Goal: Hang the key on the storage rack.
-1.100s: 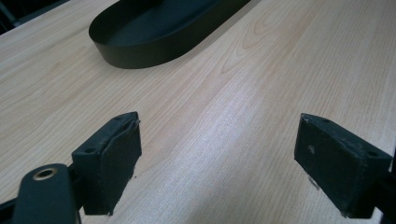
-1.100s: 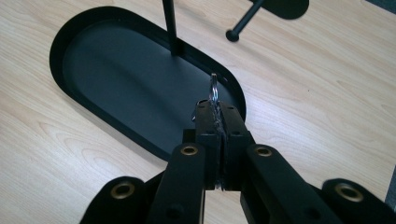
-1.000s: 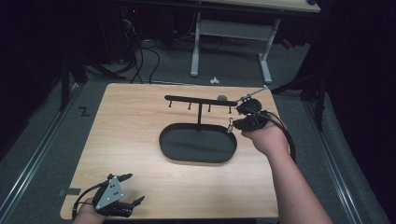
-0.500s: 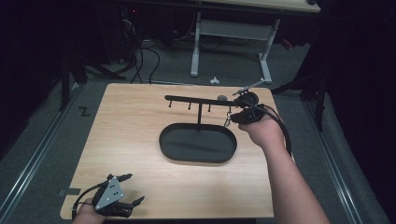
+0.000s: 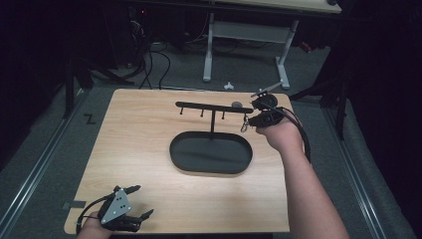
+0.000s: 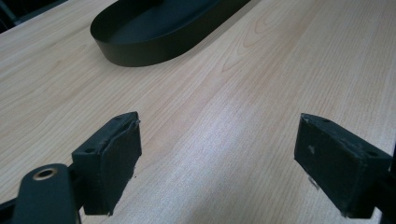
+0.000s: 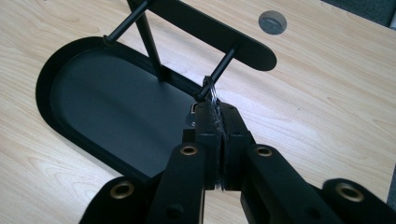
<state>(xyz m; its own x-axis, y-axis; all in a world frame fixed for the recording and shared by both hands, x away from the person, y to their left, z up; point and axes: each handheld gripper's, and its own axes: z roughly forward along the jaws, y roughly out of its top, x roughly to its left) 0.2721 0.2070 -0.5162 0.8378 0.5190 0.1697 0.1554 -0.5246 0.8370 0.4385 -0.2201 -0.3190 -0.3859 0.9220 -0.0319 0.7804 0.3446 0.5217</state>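
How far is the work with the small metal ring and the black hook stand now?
Done: the right gripper is shut on a small silver metal ring and holds it at the end peg of the black metal hook stand. In hand: putting the ring on that peg; whether it already hangs there is unclear. Left: releasing it. The stand's black oval tray holds nothing, and the left gripper rests open at the light wooden table's near edge.

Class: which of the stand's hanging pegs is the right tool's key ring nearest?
The end peg at the bar's right end; the right tool holds the key ring at its tip, away from the other pegs.

Black tray (image 5: 211,167), pale wood-grain table (image 5: 134,144)
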